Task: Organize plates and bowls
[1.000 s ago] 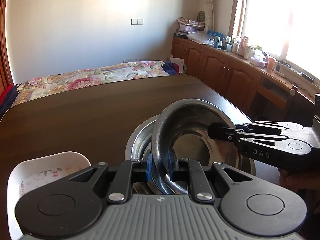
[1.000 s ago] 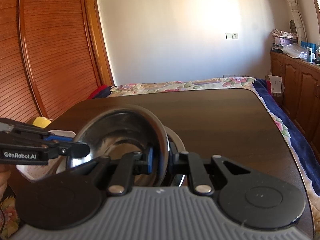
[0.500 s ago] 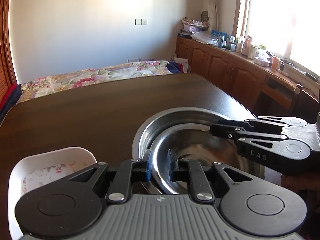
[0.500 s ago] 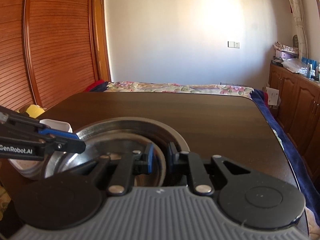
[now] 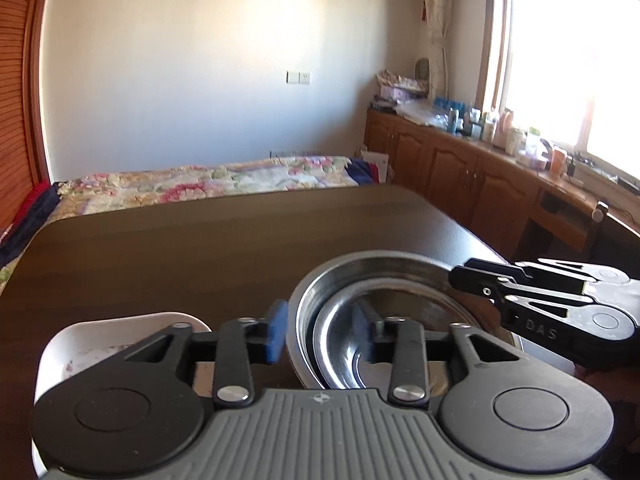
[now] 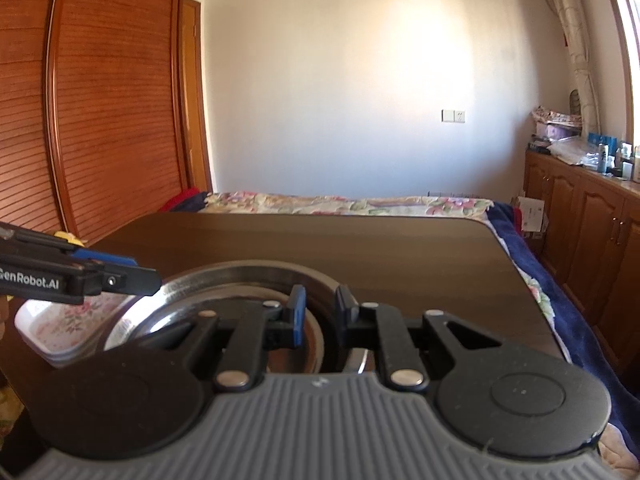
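Both jaws stand apart, gripping nothing: my left gripper (image 5: 322, 330) and right gripper (image 6: 320, 314) straddle the nested steel bowls' (image 5: 400, 276) rims on the bench (image 5: 200, 248).

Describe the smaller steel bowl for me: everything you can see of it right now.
The smaller steel bowl is shiny metal, round, with a rolled rim, sitting upright nested inside the larger steel bowl on the dark wooden table. Both grippers are open around its rim, the left gripper and the right gripper; contact is unclear.
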### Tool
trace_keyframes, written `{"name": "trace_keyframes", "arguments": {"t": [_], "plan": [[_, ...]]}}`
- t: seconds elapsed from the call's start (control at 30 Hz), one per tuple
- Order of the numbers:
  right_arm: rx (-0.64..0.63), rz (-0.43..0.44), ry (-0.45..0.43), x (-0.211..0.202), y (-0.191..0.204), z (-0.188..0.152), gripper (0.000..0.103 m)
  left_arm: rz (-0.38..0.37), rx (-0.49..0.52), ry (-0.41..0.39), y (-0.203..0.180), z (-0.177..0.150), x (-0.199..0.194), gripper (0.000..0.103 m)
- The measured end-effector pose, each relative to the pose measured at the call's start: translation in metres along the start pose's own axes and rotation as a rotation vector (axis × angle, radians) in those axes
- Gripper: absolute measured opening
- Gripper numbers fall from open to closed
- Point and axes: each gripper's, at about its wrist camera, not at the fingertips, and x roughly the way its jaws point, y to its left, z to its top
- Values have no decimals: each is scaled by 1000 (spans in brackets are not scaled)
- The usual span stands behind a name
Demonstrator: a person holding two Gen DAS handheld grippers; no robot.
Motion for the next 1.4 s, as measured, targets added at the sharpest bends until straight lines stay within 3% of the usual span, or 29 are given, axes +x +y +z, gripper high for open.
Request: {"name": "trace_keyframes", "arguments": {"t": [0.07,0.17,0.23,0.3,0.43,0.77,1.27,1.4], "plan": [[2,-6,-7,-3,-2,0,31,8,-4,-15,0,-1,-2,52],[-7,-15,-11,-4,-4,-1,35,31,2,-42,-1,-4,-5,70],[-20,-21,-11,-3,-4,-3,47,45,-3,-54,0,-5,-4,77],[-25,-26,-9,-2,-6,-6,53,54,-17,-65,0,-8,-4,92],[-31,-38,13,3,-10,-11,60,68,-31,-94,-1,-18,-1,100],[36,-6,18,11,-15,-22,61,58,-18,-76,-7,-29,6,99],[84,41,0,13,-15,-30,59,28,-25,-35,-8,-39,12,53],[91,46,1,12,-16,-30,56,31,-21,-32,-9,-40,14,50]]}}
